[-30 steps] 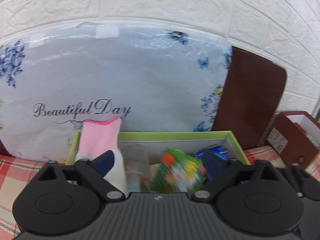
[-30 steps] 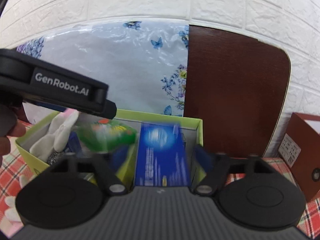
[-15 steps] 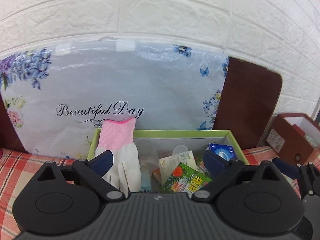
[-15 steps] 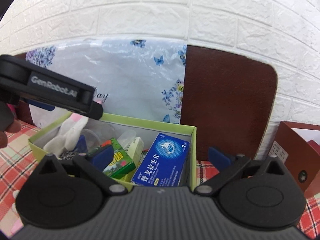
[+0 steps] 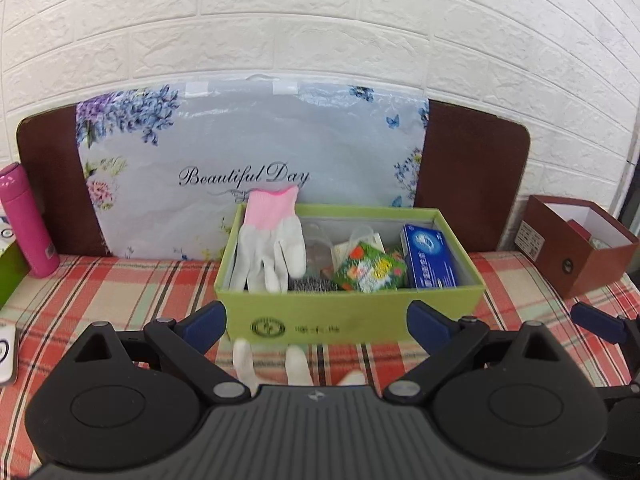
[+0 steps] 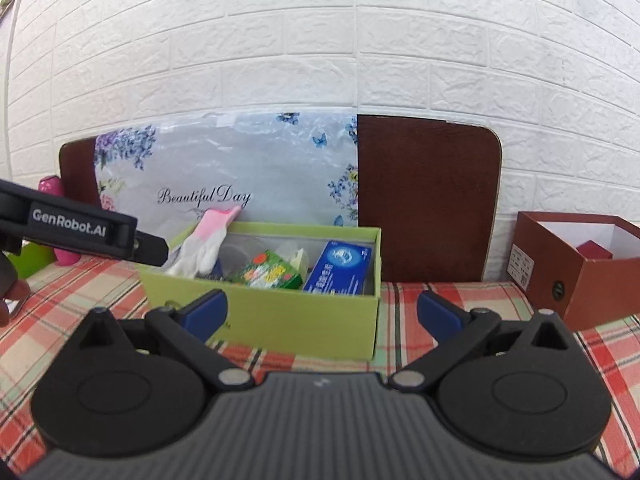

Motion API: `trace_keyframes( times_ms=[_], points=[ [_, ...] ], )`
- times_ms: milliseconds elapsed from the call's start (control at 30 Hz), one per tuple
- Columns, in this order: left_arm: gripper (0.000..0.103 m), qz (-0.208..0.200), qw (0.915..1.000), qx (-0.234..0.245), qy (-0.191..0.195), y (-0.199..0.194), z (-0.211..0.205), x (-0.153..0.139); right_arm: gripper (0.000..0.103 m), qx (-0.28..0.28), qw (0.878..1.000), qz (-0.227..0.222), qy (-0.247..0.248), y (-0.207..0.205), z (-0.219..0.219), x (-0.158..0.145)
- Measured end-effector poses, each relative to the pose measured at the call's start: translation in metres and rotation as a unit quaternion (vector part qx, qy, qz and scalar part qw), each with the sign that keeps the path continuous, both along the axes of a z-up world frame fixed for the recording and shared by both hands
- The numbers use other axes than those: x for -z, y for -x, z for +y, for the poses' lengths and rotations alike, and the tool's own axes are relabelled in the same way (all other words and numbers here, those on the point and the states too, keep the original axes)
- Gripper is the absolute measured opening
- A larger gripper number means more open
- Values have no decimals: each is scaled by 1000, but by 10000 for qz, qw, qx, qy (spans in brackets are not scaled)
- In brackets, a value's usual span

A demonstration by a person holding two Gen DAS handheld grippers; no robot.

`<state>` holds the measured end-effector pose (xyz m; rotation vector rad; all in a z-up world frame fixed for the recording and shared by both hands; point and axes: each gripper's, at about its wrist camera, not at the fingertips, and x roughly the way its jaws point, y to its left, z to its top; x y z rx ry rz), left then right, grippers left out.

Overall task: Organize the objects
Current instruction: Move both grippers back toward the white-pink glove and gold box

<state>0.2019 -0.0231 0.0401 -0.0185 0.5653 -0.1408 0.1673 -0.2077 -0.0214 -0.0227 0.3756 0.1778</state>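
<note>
Right now both my tongs are wide open w/ nothing between the pads: left gripper (image 5: 316, 322) and right gripper (image 6: 322, 312) both hover just in front of the green box (image 5: 352, 320), not touching it. Left fingertips (image 5: 206, 320) frame the box's front wall. Below the left one, a 2nd white glove (image 5: 294, 364) lies on the plaid tablecloth (image 5: 120, 292), only its finger ends visible, rest hidden by my gripper body.

Inside box, left to right: white glove w/ pink cuff (image 5: 270, 248) draped over the back-left rim, dark grey scrubby thing (image 5: 312, 284) under it (can't tell what exactly), clear plastic item (image 5: 316, 240), green floral packet (image 5: 370, 268) mid, blue medicine carton (image 5: 428, 258) standing against the right wall.

Right of it, apart from the box: open brown box (image 6: 580, 272) w/ white lining. Far left: pink bottle (image 5: 26, 220), upright. Behind the box: floral "Beautiful Day" bag (image 5: 248, 160) leaning on a brown board (image 6: 428, 200), then white brick wall (image 6: 320, 40).
</note>
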Motion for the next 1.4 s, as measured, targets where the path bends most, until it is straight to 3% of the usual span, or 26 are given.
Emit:
trace_keyframes(
  times_ms=[333,500,867,1167,1300,1400],
  points=[
    [100,147,9998,-132,-12,46,3,21,103,-79,9996,251,-36,59,5,19],
    [100,216,9995,-209,-123,56,5,29,103,-57,9991,403,-141,72,6,30],
    [100,558,9978,-361,40,67,35,61,103,-71,9977,660,-151,84,15,49],
    [99,621,9976,-265,150,67,57,68,103,-422,9943,978,60,45,42,71],
    [99,684,9968,-347,226,63,66,70,103,-207,9931,1153,104,14,55,86],
    [99,731,9963,-382,242,60,69,72,103,67,9909,1315,-267,-8,57,90]
  ],
)
